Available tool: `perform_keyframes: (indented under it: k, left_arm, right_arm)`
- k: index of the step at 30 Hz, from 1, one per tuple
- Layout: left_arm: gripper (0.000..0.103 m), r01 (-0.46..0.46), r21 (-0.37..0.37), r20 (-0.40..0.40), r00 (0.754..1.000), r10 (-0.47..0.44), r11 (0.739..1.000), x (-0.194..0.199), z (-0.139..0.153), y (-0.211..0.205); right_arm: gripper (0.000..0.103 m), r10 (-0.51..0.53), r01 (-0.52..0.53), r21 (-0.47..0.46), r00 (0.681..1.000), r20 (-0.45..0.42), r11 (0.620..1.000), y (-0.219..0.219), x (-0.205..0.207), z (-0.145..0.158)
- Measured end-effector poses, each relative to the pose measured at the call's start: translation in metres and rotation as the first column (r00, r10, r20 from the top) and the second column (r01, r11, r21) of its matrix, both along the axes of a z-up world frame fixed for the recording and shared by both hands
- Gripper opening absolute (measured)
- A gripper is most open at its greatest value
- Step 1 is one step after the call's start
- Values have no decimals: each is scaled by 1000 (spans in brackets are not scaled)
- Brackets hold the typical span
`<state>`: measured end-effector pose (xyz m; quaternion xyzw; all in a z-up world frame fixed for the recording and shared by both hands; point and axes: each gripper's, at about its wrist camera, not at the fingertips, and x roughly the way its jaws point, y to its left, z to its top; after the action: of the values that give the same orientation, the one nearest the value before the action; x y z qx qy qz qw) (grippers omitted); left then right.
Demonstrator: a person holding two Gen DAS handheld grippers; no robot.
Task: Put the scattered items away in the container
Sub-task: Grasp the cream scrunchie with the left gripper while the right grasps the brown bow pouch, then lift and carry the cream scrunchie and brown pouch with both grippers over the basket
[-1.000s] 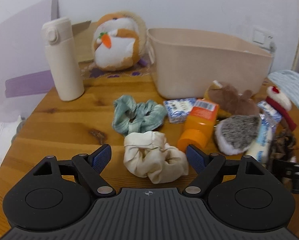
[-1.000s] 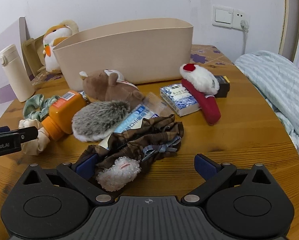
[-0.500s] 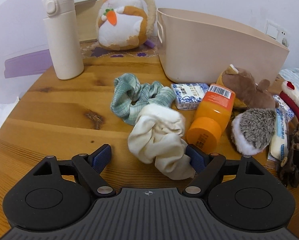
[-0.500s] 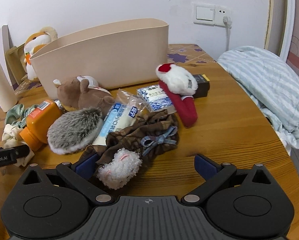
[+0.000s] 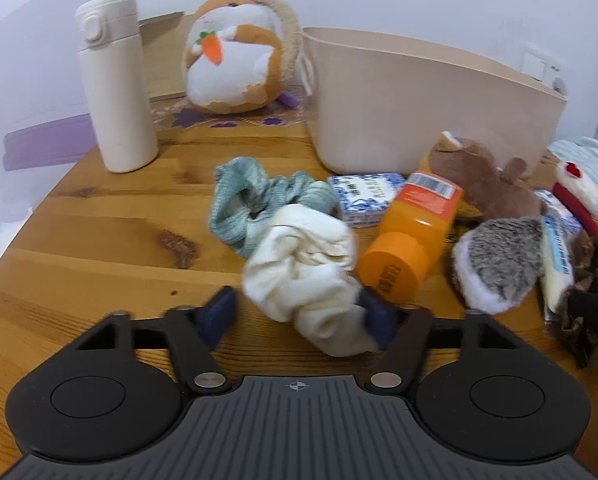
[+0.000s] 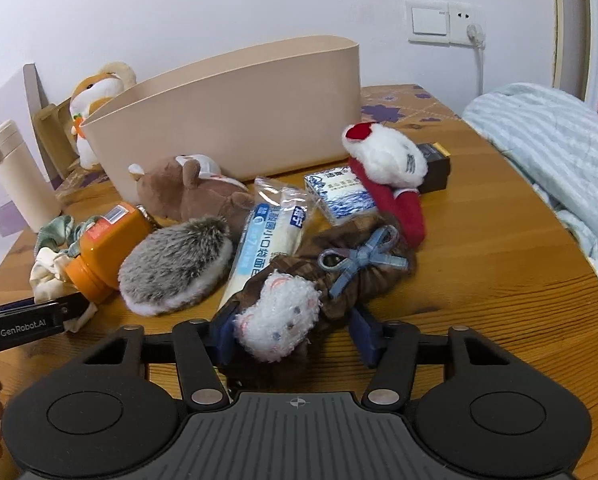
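Observation:
My left gripper is closing around a cream scrunchie. The scrunchie leans on the right pad, and a gap shows at the left pad. My right gripper is closing on a brown scrunchie with a white fluffy piece and a blue bow, and both pads touch it. The beige container stands behind the pile. Between the grippers lie a green scrunchie, an orange bottle, a grey hedgehog plush, a brown plush and a wrapped snack.
A cream flask and an orange hamster plush stand at the back left. A red-and-white plush, a blue-white packet and a black box lie right of the pile. Striped bedding borders the table's right edge.
Both grippers' jaws have narrowed. The cream scrunchie now lies between the left fingers against the right pad. The right fingers have come in against the brown scrunchie.

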<state>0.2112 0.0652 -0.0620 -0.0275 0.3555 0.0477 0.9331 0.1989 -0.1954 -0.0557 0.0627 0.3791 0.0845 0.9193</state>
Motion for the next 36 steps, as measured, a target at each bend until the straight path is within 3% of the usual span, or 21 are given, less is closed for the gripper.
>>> perform_keyframes:
  k: [1,3,9,17,36]
  left_arm:
    - [48,11,-1,1,1000,-11,1000,-1,1,-1]
    - [28,24,0,2,1000,-24,1000,-3,1,-5]
    - [15,27,19,4,1000,-27,999,-10,0,-10]
    - [12,-9,5,24,1000,9,1000,-23,8,-5]
    - [11,18,73,202,979,-33,997,-37,84,-30]
  right_arm:
    - [43,2,-2,1,1000,0,1000,-1,-1,0]
    - [41,-5,5,17,1000,0,1000,-2,-2,1]
    - [32,-27,26,41,999,17,999,-12,-12,4]
    - [32,-42,36,92,997,62,995,-28,-23,18]
    - [32,-27,0,112,971,237,994,-37,-31,87]
